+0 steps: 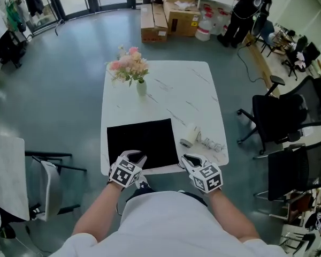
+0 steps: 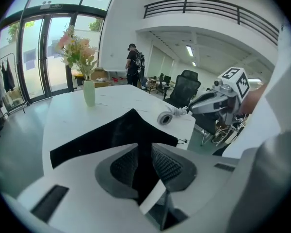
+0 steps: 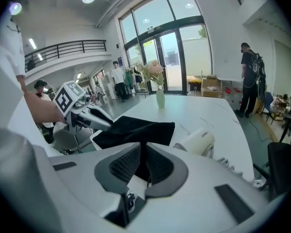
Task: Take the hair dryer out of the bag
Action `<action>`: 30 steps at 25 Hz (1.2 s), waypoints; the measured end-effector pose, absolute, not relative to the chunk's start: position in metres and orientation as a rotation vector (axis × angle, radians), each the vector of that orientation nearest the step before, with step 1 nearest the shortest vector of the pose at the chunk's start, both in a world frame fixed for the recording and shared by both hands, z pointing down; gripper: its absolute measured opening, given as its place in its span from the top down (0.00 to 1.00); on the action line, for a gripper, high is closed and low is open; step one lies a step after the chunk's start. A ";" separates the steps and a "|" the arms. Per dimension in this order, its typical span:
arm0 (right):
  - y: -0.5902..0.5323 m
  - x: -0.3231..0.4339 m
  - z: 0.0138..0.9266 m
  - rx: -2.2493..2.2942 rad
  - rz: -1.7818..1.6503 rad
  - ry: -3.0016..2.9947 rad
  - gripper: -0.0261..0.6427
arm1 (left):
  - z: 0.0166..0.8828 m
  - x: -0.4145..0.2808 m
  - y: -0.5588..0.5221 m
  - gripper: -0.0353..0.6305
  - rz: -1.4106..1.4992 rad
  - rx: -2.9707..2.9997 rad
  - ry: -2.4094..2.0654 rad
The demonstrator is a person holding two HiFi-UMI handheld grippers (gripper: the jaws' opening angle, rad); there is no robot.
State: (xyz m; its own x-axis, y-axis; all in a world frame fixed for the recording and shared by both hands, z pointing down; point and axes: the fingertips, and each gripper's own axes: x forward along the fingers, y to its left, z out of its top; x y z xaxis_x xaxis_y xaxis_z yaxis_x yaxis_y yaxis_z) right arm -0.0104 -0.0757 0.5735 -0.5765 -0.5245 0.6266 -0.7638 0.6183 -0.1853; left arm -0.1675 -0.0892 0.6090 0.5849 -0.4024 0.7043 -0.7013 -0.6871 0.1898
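the white, barrel-shaped plastic hair dryer (image 1: 190, 135) already lies out on the white marble tabletop (image 1: 166, 90), at 3 o'clock of the flat black cloth bag (image 1: 142, 141), its coiled cord beside it. removal looks done. the left gripper (image 1: 135, 158) and right gripper (image 1: 188, 158) each pinch the bag's 6 o'clock edge, jaws nearly together.

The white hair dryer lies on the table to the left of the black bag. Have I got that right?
Not quite: the white hair dryer lies on the table to the right of the black bag, as the head view shows.
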 end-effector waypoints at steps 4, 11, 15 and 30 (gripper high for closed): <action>-0.061 0.007 0.553 0.993 0.615 -2.430 0.93 | 0.594 -0.134 -0.064 0.90 0.789 2.356 -0.933; -0.024 0.041 0.532 0.882 0.529 -2.530 0.94 | 0.561 -0.084 -0.027 0.92 0.617 2.336 -1.081; 0.001 0.059 0.531 0.843 0.590 -2.556 0.94 | 0.552 -0.061 0.008 0.92 0.575 2.326 -1.128; 0.057 0.054 0.512 0.790 0.564 -2.618 0.94 | 0.525 -0.070 0.076 0.92 0.575 2.293 -1.191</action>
